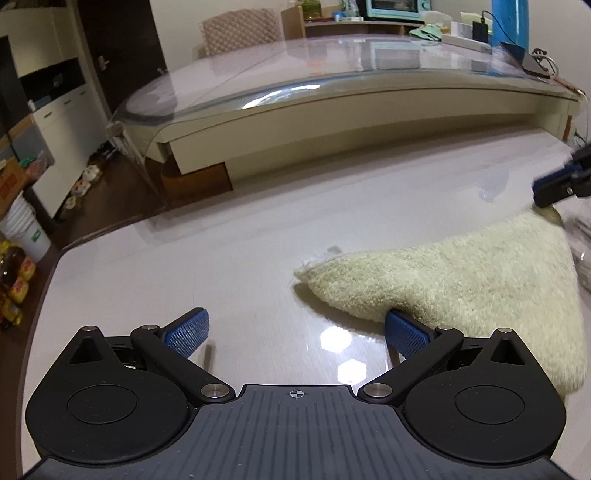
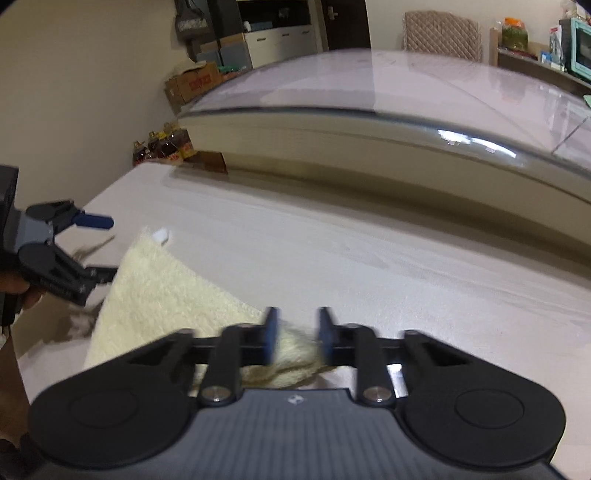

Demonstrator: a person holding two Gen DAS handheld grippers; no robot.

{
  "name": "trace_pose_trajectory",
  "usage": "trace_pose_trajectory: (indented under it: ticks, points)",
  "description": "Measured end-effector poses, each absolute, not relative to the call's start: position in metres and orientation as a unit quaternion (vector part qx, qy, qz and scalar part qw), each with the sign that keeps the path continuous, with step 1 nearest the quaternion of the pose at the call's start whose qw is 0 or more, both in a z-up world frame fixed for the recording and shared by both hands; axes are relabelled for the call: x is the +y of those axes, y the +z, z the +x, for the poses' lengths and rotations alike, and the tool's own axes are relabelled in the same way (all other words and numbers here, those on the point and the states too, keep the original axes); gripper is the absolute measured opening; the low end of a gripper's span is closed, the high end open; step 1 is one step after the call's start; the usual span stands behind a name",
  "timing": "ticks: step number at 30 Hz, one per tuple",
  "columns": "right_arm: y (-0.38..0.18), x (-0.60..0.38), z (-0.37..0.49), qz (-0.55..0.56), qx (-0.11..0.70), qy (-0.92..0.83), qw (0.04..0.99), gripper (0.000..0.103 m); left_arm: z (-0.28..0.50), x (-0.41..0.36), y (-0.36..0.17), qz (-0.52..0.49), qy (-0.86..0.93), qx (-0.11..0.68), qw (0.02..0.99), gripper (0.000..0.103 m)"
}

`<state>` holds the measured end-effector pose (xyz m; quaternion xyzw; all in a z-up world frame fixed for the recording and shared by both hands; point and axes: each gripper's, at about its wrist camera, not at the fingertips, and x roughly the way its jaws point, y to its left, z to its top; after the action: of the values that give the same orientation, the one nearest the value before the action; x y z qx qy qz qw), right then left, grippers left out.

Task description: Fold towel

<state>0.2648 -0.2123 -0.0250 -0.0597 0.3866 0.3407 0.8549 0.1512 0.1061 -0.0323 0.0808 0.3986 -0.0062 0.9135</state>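
A fluffy cream towel (image 1: 461, 280) lies folded on the pale table (image 1: 229, 236), with a small white label at its far left corner. My left gripper (image 1: 295, 325) is wide open just above the table; its right finger touches the towel's near edge. My right gripper (image 1: 554, 188) shows at the right edge, over the towel's far corner. In the right wrist view the towel (image 2: 155, 291) lies at lower left. My right gripper (image 2: 295, 332) has its jaws parted, with the towel's corner between and below them, not pinched. My left gripper (image 2: 99, 251) is open beside the towel's left edge.
A second, higher table with a glass top (image 1: 332, 74) stands beyond the near one, with a chair (image 1: 240, 29) behind it. A phone (image 1: 528, 62) and clutter sit at its far right. Buckets (image 1: 26, 232) and bottles (image 2: 166, 144) stand on the floor to the left.
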Motion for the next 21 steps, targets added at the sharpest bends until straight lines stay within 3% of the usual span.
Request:
trace_pose_trajectory:
  ticks: [12, 21]
  points:
    - [0.037, -0.166, 0.144, -0.009, 0.316, 0.461, 0.829, 0.011, 0.092, 0.147, 0.002, 0.088, 0.059, 0.368, 0.924, 0.103]
    - [-0.007, -0.041, 0.077, -0.077, 0.349, 0.583, 0.73, 0.013, 0.023, 0.197, 0.016, 0.087, 0.137, 0.37, 0.915, 0.103]
